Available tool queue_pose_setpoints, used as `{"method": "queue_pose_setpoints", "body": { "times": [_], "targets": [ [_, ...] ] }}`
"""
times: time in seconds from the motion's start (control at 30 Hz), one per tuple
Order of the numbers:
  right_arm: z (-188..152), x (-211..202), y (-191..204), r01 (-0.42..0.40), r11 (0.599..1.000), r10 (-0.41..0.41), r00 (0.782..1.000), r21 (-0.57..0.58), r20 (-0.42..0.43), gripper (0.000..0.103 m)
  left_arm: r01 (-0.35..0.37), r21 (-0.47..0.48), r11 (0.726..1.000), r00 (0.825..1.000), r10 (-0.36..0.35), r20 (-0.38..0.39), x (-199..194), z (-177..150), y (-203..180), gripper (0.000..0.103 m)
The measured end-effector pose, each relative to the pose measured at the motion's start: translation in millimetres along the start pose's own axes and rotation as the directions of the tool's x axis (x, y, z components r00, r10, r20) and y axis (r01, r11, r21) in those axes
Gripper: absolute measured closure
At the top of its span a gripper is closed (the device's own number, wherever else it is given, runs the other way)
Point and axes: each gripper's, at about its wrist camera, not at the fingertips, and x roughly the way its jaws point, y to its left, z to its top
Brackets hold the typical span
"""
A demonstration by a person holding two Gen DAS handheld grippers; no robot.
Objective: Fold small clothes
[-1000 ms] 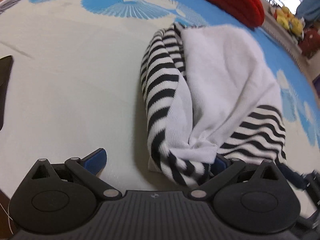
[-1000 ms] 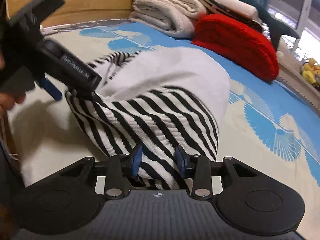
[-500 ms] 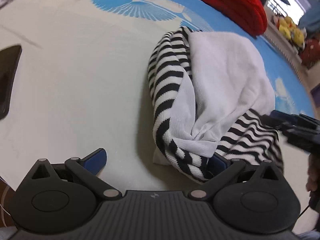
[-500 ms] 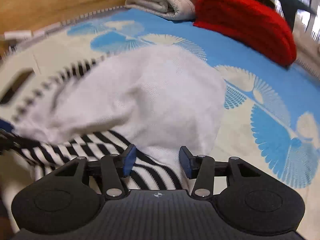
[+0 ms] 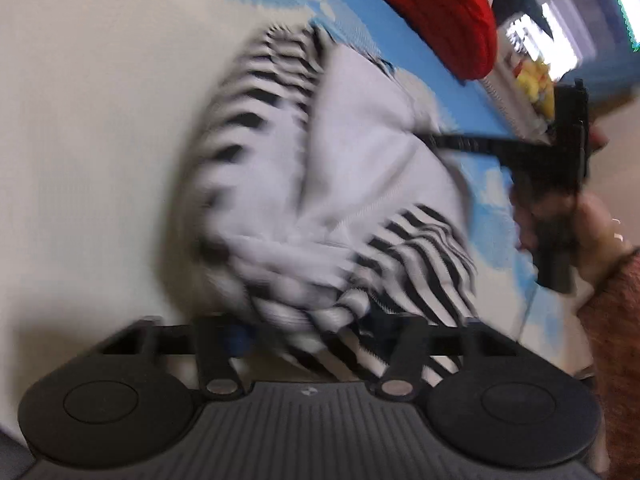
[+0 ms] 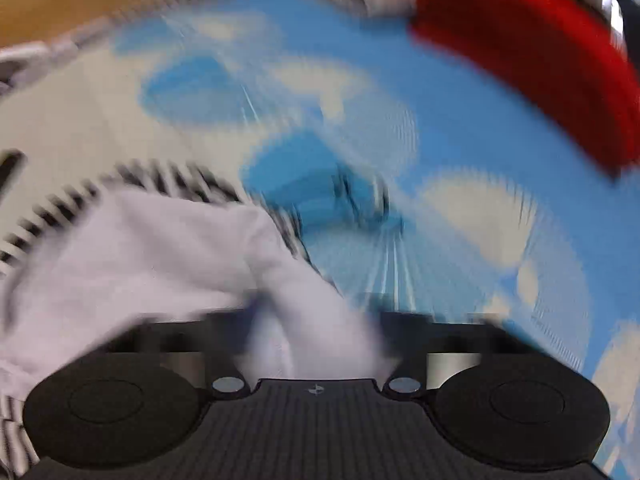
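The left claw (image 5: 308, 332) is pointing steeply down, its jaws closing with the striped garment (image 5: 320, 184) bunched between them, the garment lying on the blue and cream bed cover (image 5: 88, 120). Open cover is spreading to the left; a red cushion (image 5: 440, 8) is bordering the far edge. Only the left view is showing the person's hand (image 5: 576, 232) gripping the right claw (image 6: 316, 320), whose jaws are closing around white cloth.

Both views motion-blurred, right wrist worse; fisheye bending at edges; bright window glare top right.
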Motion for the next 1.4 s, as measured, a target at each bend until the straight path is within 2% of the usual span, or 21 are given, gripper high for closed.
{"method": "queue_pose_setpoints", "body": {
  "times": [0.07, 0.17, 0.23, 0.33, 0.4, 0.47, 0.53, 0.6, 0.67, 0.7, 0.77, 0.9, 0.93, 0.97, 1.0, 1.07, 1.13, 1.2, 1.27, 1.37, 1.4],
  "targets": [
    [-20, 2, -5, 0.028, 0.998, -0.03, 0.999, 0.064, 0.021, 0.078, -0.026, -0.002, 1.0, 1.0, 0.026, -0.003, 3, 24, -1, 0.051],
    [-60, -17, -22, 0.058, 0.967, -0.071, 0.996, 0.249, 0.044, 0.08, -0.112, 0.139, 0.984, 0.993, 0.106, 0.05, 18, 79, -21, 0.051],
    [-105, -37, -37, 0.023, 0.898, -0.052, 0.997, 0.44, 0.055, 0.08, -0.107, 0.201, 0.974, 0.993, 0.097, 0.062, 38, 123, -36, 0.049],
    [-176, -69, -35, -0.102, 0.765, 0.028, 0.992, 0.636, 0.125, 0.078, -0.113, 0.161, 0.98, 0.993, 0.105, 0.059, 64, 163, -51, 0.025],
    [-204, -88, -23, -0.128, 0.734, 0.006, 0.983, 0.667, 0.182, 0.062, -0.1, 0.086, 0.991, 0.992, 0.093, 0.089, 56, 169, -51, 0.016],
    [-215, -110, -15, -0.096, 0.74, -0.095, 0.965, 0.666, 0.244, 0.048, -0.114, 0.047, 0.992, 0.987, 0.108, 0.116, 39, 163, -48, 0.006],
    [-204, -133, -14, -0.056, 0.791, -0.196, 0.92, 0.61, 0.339, 0.042, -0.226, -0.014, 0.974, 0.958, 0.225, 0.179, 14, 144, -44, 0.0],
    [-184, -143, -14, -0.056, 0.849, -0.207, 0.879, 0.525, 0.429, 0.039, -0.251, -0.034, 0.967, 0.942, 0.252, 0.222, 4, 125, -39, 0.0],
    [-162, -139, -15, -0.07, 0.885, -0.18, 0.861, 0.461, 0.476, 0.038, -0.235, -0.054, 0.971, 0.942, 0.241, 0.236, 6, 110, -30, 0.0],
    [-155, -132, -15, -0.072, 0.895, -0.169, 0.859, 0.44, 0.484, 0.038, -0.217, -0.051, 0.975, 0.947, 0.223, 0.23, 11, 107, -26, 0.0],
    [-138, -110, -10, -0.037, 0.912, -0.165, 0.879, 0.408, 0.448, 0.037, -0.196, -0.015, 0.981, 0.961, 0.195, 0.197, 23, 107, -22, 0.0],
    [-124, -69, 3, 0.054, 0.941, -0.198, 0.89, 0.335, 0.411, 0.038, -0.192, 0.031, 0.981, 0.966, 0.184, 0.179, 37, 114, -23, 0.0],
    [-121, -60, 7, 0.081, 0.945, -0.21, 0.892, 0.317, 0.399, 0.054, -0.188, 0.048, 0.981, 0.969, 0.177, 0.174, 41, 116, -23, 0.0],
    [-119, -50, 9, 0.082, 0.952, -0.2, 0.898, 0.296, 0.393, 0.097, -0.187, 0.056, 0.981, 0.97, 0.175, 0.171, 43, 118, -24, 0.0],
    [-119, -47, 9, 0.077, 0.953, -0.186, 0.912, 0.291, 0.366, 0.097, -0.183, 0.061, 0.981, 0.97, 0.171, 0.172, 45, 121, -25, 0.0],
    [-118, -56, 7, 0.046, 0.942, -0.184, 0.898, 0.331, 0.399, 0.098, -0.175, 0.055, 0.983, 0.971, 0.163, 0.175, 47, 124, -26, 0.0],
    [-115, -83, 1, -0.007, 0.936, -0.173, 0.86, 0.351, 0.479, 0.098, -0.169, 0.051, 0.984, 0.971, 0.157, 0.181, 46, 126, -28, 0.0],
    [-114, -111, -13, -0.049, 0.922, -0.185, 0.814, 0.383, 0.55, 0.098, -0.225, 0.067, 0.972, 0.962, 0.21, 0.177, 51, 126, -32, 0.0],
    [-118, -107, -33, -0.036, 0.888, -0.228, 0.832, 0.458, 0.506, 0.098, -0.305, 0.091, 0.948, 0.944, 0.289, 0.16, 61, 124, -35, 0.0],
    [-135, -58, -49, 0.021, 0.845, -0.244, 0.904, 0.534, 0.35, 0.096, -0.321, 0.086, 0.943, 0.941, 0.307, 0.145, 67, 124, -31, 0.0],
    [-141, -44, -47, 0.022, 0.84, -0.233, 0.917, 0.542, 0.323, 0.096, -0.321, 0.084, 0.943, 0.94, 0.306, 0.151, 66, 124, -31, 0.0]
  ]
}}
